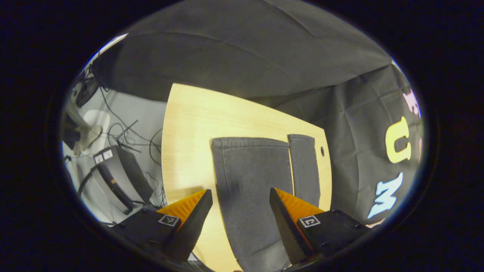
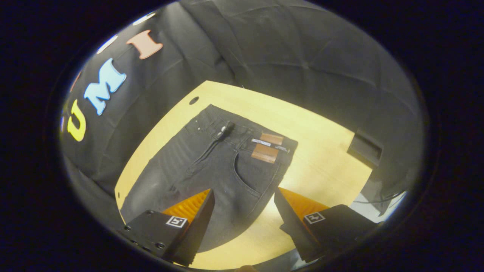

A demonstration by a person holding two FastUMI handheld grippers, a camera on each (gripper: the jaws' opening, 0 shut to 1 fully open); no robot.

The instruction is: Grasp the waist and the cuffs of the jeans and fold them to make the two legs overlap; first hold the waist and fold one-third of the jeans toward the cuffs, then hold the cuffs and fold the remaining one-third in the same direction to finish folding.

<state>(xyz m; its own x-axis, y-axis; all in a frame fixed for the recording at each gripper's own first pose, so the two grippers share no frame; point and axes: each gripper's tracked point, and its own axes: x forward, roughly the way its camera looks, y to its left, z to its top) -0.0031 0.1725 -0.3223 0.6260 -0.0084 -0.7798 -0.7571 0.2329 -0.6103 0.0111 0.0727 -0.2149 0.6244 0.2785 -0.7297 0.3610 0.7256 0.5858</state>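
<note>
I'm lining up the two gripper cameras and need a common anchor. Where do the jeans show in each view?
Left gripper view: the jeans lie centre to lower centre, cuffs at the far end, running down between the open fingers.
Right gripper view: the jeans lie in the centre, waist at the far end.
Shared landmark: the wooden table under them, with its small round hole near the edge.

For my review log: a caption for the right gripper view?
Open right gripper hovers above dark jeans spread flat on the wooden table.
</note>
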